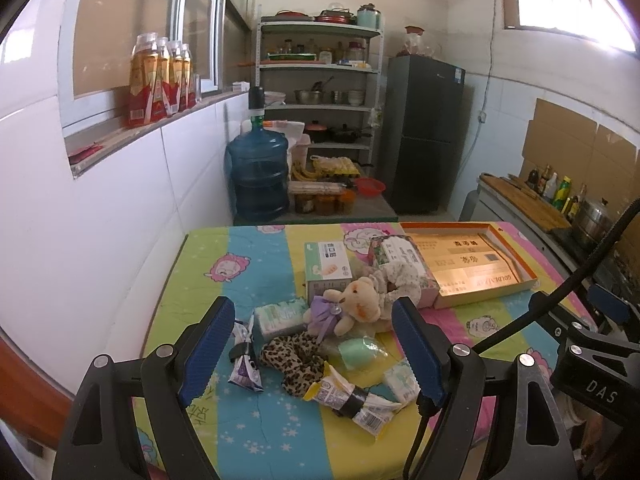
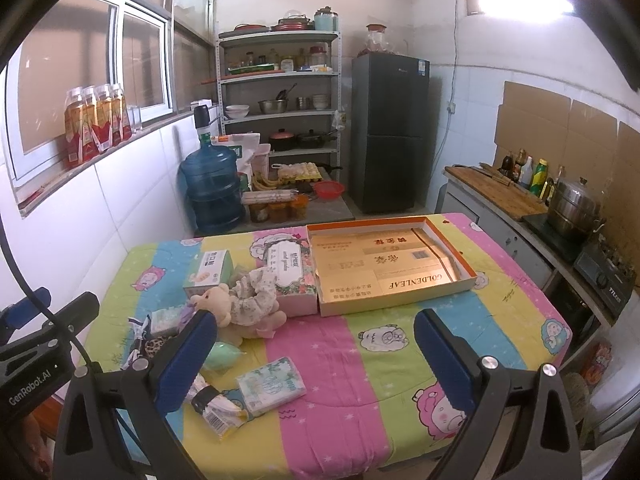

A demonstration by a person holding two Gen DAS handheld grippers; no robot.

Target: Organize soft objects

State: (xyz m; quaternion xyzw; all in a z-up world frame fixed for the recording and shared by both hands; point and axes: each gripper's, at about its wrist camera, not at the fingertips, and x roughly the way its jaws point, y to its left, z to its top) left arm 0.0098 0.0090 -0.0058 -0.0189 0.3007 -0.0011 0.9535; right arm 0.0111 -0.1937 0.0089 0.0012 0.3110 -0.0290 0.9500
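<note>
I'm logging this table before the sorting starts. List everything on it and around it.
teddy bear: one, cream with a purple bow, middle of the pile
leopard cloth: one, brown spotted, in front of the bear
tissue packs: three seen, pale green, near edge and pile
snack packets: two, one yellow-white, one purple-white, near edge
green pouch: one, mint, beside the bear
small box: one, green-white, behind the bear
floral box: one, pink-green, beside the tray
flat box tray: one, gold with orange rim, far right, open
water jug: one, blue, floor by the wall
fridge: one, dark, back wall
shelf rack: one, grey, holding pots and bowls
left claw: open, above the pile
right claw: open, over the bedsheet
</note>
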